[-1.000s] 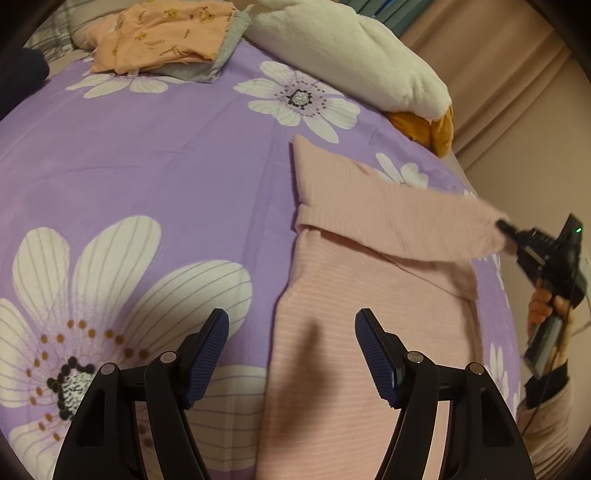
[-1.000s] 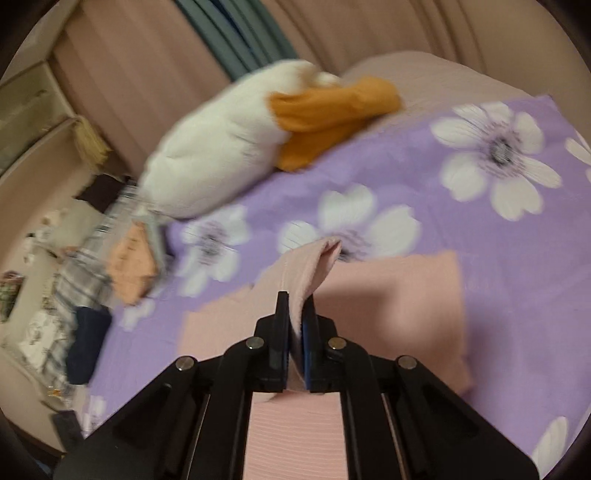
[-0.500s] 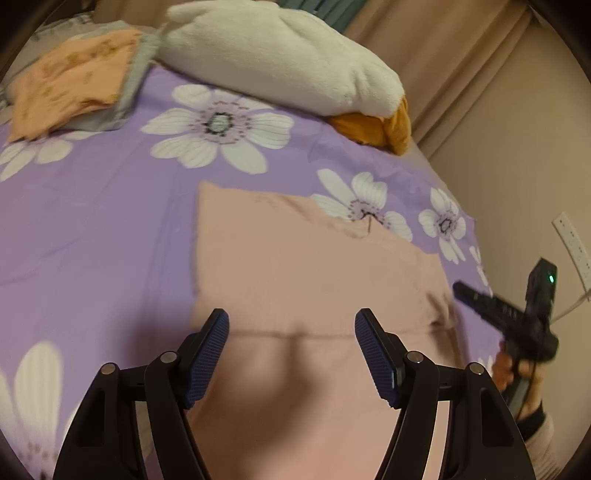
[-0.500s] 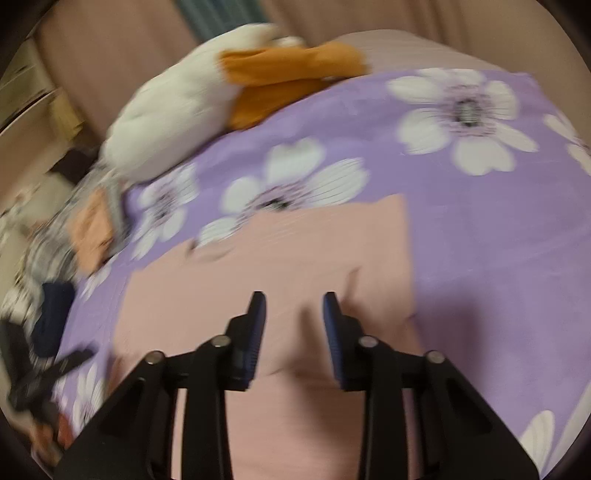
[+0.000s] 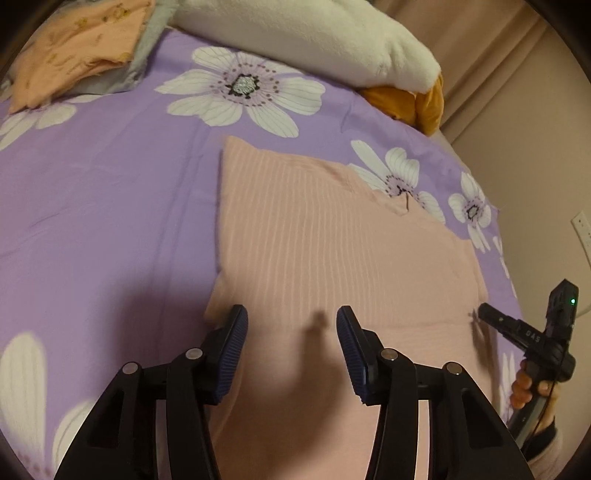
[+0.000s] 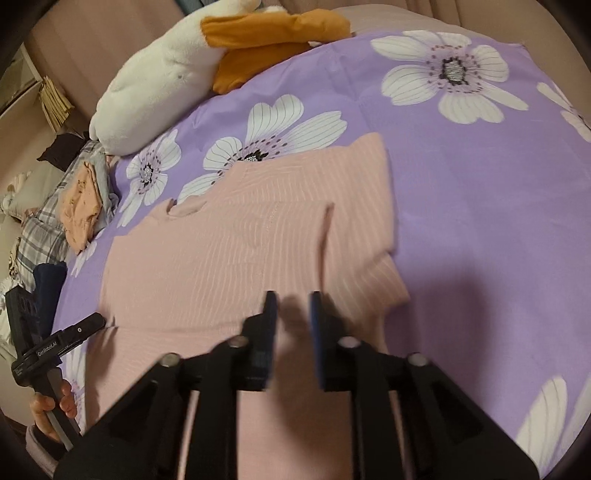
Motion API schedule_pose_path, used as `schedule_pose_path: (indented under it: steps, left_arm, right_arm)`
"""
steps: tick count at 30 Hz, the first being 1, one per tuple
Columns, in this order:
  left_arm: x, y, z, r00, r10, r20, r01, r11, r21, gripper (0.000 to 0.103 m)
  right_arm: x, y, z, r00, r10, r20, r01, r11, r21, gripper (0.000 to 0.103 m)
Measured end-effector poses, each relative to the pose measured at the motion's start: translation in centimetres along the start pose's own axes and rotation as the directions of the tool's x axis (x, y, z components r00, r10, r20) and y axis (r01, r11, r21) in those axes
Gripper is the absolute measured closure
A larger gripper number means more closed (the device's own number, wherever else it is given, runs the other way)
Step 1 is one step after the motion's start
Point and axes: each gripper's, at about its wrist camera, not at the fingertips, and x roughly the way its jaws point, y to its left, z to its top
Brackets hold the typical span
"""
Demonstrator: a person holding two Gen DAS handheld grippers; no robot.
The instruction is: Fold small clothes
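A pale pink ribbed garment (image 5: 325, 236) lies flat on the purple flowered bedspread (image 5: 103, 192), with a sleeve folded across its body; it also shows in the right wrist view (image 6: 229, 251). My left gripper (image 5: 291, 347) is open and empty, low over the garment's near part. My right gripper (image 6: 293, 325) is open and empty, its jaws a narrow gap apart, just above the garment near the folded sleeve edge. Each gripper shows in the other's view, the right one (image 5: 484, 314) at the garment's right edge and the left one (image 6: 92, 323) at its left edge.
A white and orange plush toy (image 5: 317, 33) lies at the head of the bed. A folded orange garment on grey cloth (image 5: 77, 51) sits at the far left. In the right wrist view, plaid and dark clothes (image 6: 44, 236) lie at the bed's left side. Curtains hang behind.
My right gripper has let go of the pink sleeve, which now lies folded flat across the garment, and its jaws opened. Both grippers have drawn back towards the garment's near part.
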Motion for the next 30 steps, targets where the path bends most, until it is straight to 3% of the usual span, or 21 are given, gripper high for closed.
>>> schedule_pose_path:
  steps: [2, 7, 12, 15, 18, 23, 30]
  left_arm:
    - [-1.2, 0.4, -1.0, 1.0, 0.01, 0.003, -0.01, 1.0, -0.004, 0.045]
    - [-3.9, 2.4, -4.5, 1.0, -0.004, -0.006, 0.003, 0.999, -0.053, 0.044]
    - [-5.2, 3.4, -7.4, 0.996, -0.093, -0.018, 0.09, 0.99, -0.109, 0.044]
    - [-5.8, 3.0, -8.6, 0.982, -0.187, -0.034, 0.18, 0.974, -0.14, 0.044]
    - [-6.0, 2.6, -10.0, 0.972, -0.229, -0.057, 0.218, 0.964, -0.15, 0.044]
    - [-7.1, 2.5, -12.8, 0.947, -0.312, -0.076, 0.294, 0.938, -0.181, 0.044]
    - [-8.4, 2.2, -15.7, 0.912, -0.398, -0.099, 0.371, 0.904, -0.214, 0.044]
  right_arm:
    - [-1.3, -0.5, -1.1, 1.0, -0.001, 0.009, 0.001, 1.0, 0.007, 0.059]
    - [-5.1, -2.8, -5.1, 0.999, -0.032, 0.011, 0.032, 0.999, 0.034, 0.056]
    - [-6.4, -5.4, -8.5, 0.998, -0.048, -0.028, 0.051, 0.993, 0.102, 0.055]
    - [-7.0, -6.0, -10.5, 0.998, 0.032, -0.049, -0.025, 0.989, 0.147, 0.055]
    - [-7.6, -6.0, -12.2, 0.992, 0.111, -0.056, -0.099, 0.979, 0.176, 0.055]
    - [-8.4, -5.5, -15.5, 0.966, 0.243, -0.084, -0.22, 0.95, 0.224, 0.055]
    - [-10.0, -4.8, -19.4, 0.938, 0.332, -0.1, -0.297, 0.918, 0.261, 0.057]
